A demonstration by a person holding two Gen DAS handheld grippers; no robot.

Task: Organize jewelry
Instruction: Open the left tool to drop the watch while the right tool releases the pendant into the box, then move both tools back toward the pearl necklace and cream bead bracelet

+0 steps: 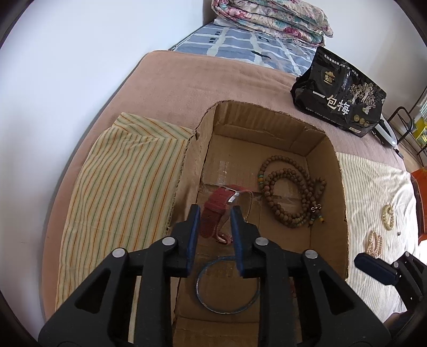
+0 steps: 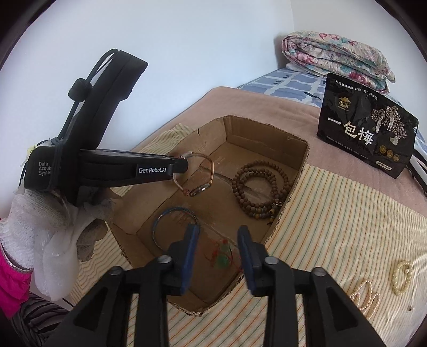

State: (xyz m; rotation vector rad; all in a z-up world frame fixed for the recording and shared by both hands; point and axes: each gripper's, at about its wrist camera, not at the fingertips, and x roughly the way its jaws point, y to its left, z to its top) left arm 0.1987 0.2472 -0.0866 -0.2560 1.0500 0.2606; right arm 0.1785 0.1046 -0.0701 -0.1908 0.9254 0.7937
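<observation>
An open cardboard box (image 1: pixel 328 186) (image 2: pixel 299 170) sits on the bed. It holds brown wooden prayer beads (image 1: pixel 291 192) (image 2: pixel 261 186), a blue bangle (image 1: pixel 226 285) (image 2: pixel 173 227) and a red-and-green cord charm (image 2: pixel 222 256). My left gripper (image 1: pixel 214 211) (image 2: pixel 184 166) hovers over the box with its jaws apart; a red-strapped watch (image 1: pixel 216 213) (image 2: pixel 198 177) hangs at its tips in the right wrist view. My right gripper (image 2: pixel 218 232) is open and empty above the box's near corner; it also shows in the left wrist view (image 1: pixel 373 267). A pearl bracelet (image 2: pixel 401 277) (image 1: pixel 388 217) and pearl strand (image 2: pixel 365 296) (image 1: pixel 375 244) lie on the striped cloth.
A striped cloth (image 2: pixel 333 227) (image 1: pixel 120 192) covers the pink blanket (image 1: pixel 186 88) under the box. A black snack bag (image 1: pixel 339 93) (image 2: pixel 365 122) stands behind it. A folded floral quilt (image 1: pixel 269 18) (image 2: pixel 336 56) lies at the bed's far end. A wall is on the left.
</observation>
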